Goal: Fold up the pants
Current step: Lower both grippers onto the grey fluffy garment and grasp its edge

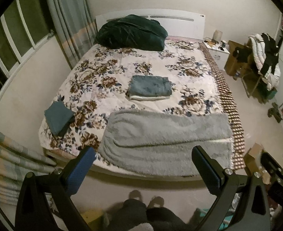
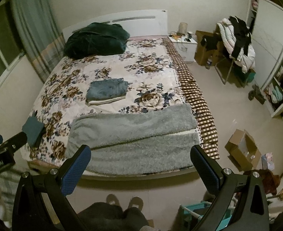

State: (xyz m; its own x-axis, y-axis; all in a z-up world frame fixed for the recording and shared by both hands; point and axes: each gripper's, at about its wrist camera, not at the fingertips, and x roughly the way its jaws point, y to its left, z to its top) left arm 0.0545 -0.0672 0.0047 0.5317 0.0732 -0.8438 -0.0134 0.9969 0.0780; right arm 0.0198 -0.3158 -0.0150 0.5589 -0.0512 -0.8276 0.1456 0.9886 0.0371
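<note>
Grey fleece pants overhang the bed's foot, far edge hidden; both grippers' fingers spread, empty.

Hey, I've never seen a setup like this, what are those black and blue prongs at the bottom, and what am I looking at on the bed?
Those prongs are handheld two-finger grippers, one per hand, each with its own fisheye camera. One picture looks along the left gripper, the other along the right gripper. Both are open and hold nothing. The person stands at the foot of a bed. On its floral cover lie a grey fluffy garment, probably the pants, folded blue jeans, a small folded teal cloth and a dark green bundle.
</note>
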